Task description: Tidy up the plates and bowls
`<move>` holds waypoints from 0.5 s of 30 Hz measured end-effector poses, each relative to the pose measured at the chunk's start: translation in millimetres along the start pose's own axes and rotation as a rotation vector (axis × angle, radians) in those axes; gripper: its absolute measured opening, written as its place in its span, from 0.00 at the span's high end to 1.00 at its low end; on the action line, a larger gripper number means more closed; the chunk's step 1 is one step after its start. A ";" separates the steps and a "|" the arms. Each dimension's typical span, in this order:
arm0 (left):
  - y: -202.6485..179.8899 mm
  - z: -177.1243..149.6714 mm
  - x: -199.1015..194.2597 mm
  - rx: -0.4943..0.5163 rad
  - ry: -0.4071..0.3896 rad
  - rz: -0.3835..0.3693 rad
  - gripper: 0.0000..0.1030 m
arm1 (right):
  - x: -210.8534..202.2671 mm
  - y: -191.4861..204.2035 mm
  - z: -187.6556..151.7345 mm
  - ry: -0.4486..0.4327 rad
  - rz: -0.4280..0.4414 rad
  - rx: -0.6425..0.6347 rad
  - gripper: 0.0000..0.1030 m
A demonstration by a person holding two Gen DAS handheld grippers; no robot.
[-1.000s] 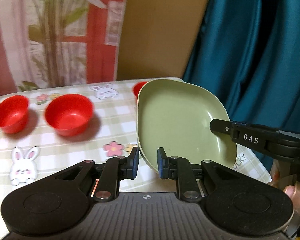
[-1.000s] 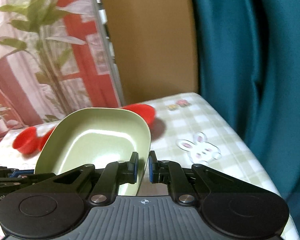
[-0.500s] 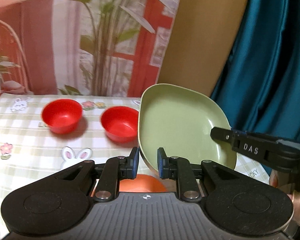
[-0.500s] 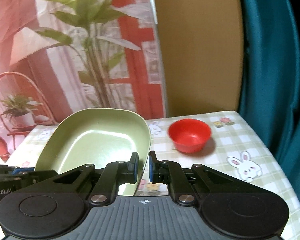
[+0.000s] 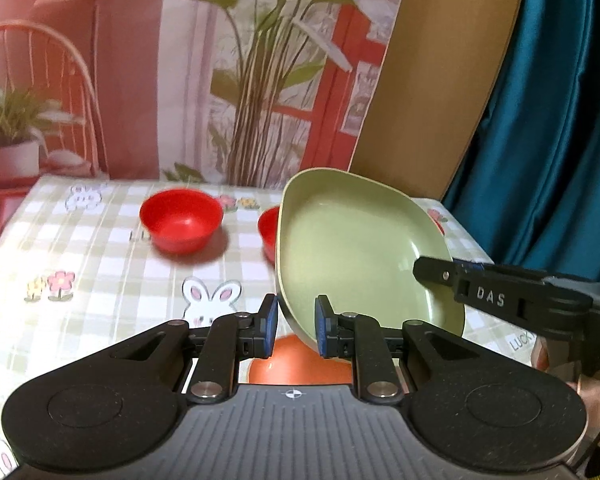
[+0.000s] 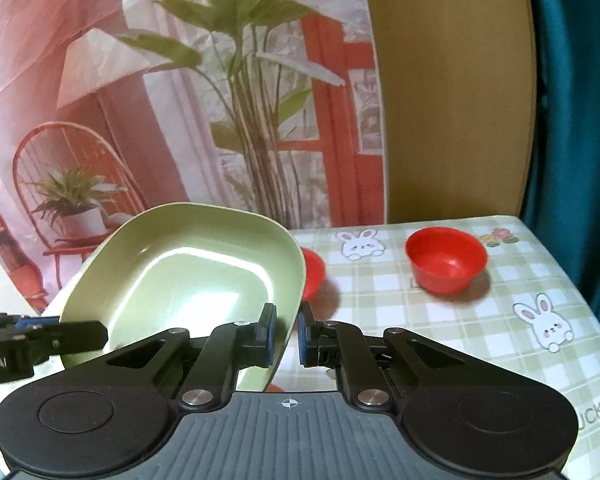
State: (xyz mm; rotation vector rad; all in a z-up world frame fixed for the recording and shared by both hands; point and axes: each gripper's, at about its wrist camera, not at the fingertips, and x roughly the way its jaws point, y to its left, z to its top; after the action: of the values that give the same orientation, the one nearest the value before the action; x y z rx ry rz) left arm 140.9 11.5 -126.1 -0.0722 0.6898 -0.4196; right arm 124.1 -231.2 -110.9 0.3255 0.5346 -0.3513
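1. The left fingers [image 5: 292,330] and the right fingers [image 6: 287,332] were each clamped on the rim of the green plate [image 5: 356,256], which was tilted up in the air.
2. Just under the left fingers, an orange plate [image 5: 296,364] had come into sight. The green plate had moved over it, so I think stacking was next.
3. Farther ahead, two red bowls [image 5: 180,224] [image 5: 268,232] sat on the table [image 5: 100,280], not yet tidied.

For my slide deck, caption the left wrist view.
Both grippers, left and right, hold a tilted green plate above a bunny-print tablecloth with red bowls.
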 end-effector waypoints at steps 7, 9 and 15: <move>10.6 -24.1 11.4 -0.061 0.058 -0.010 0.79 | 9.7 9.6 -8.8 0.027 0.004 -0.017 0.90; 11.2 -30.5 14.9 -0.067 0.075 -0.013 0.79 | 11.3 9.7 -11.0 0.034 0.005 -0.021 0.90; 14.2 -47.0 24.1 -0.092 0.127 -0.017 0.79 | 17.4 7.1 -24.0 0.072 0.005 -0.015 0.90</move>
State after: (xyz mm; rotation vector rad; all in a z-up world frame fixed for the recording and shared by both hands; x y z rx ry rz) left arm 132.8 18.3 -179.8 -0.1390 0.8338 -0.4113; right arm 130.5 -219.7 -138.4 0.3262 0.6065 -0.3316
